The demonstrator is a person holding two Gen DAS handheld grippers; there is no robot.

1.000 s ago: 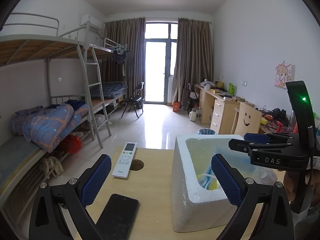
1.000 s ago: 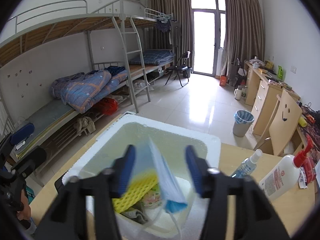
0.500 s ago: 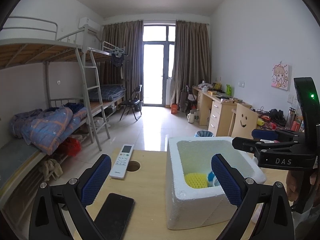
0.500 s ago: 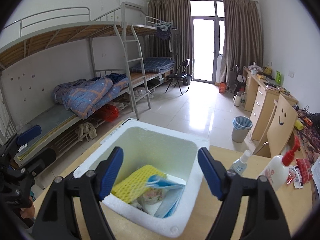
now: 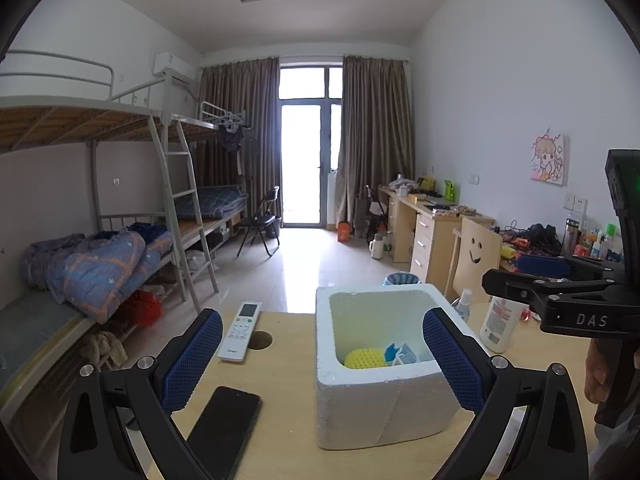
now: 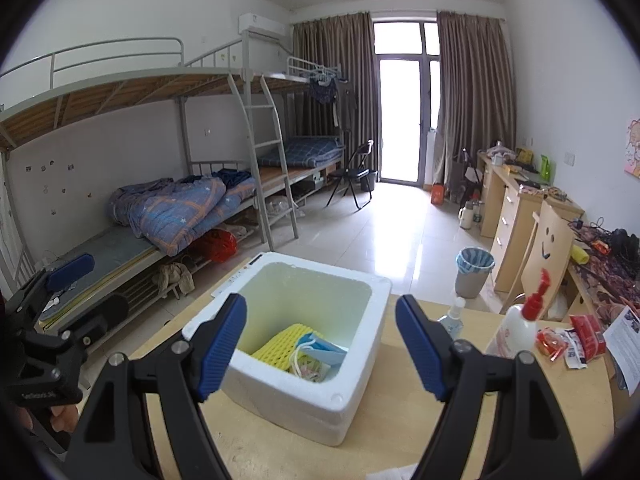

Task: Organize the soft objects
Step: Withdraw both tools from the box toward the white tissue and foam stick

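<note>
Left wrist view
left gripper (image 5: 322, 354): spread wide, empty, held back over table (image 5: 280, 412); probably idle.
foam box (image 5: 384, 404): on table, right of centre, open top; collecting bin by the look.
yellow foam net (image 5: 363, 358): down in box, against near wall.
blue face mask (image 5: 400, 353): in box, touching net on its right.
phone (image 5: 224, 424): flat on table, near left finger; in the way of a low sweep leftward.
remote (image 5: 240, 330): beyond phone, beside cable hole (image 5: 260, 339).
lotion bottle (image 5: 502, 322): right of box, near it; small spray bottle (image 5: 464, 304) behind.
right gripper (image 5: 560, 280): seen side-on at right edge; opening not readable here.

Right wrist view
right gripper (image 6: 320, 350): wide apart, nothing between pads, raised above near rim of foam box (image 6: 360, 368).
soft items: yellow foam net (image 6: 280, 345) and blue face mask (image 6: 320, 346) lie inside with a patterned scrap under them, mask loops trailing.
judgement: stowing looks done or nearly so.
obstacles: lotion bottle (image 6: 518, 330), spray bottle (image 6: 452, 316), red wrappers (image 6: 568, 340) crowd right side of table (image 6: 400, 440).
left gripper (image 6: 68, 280): at left edge, side-on.
</note>
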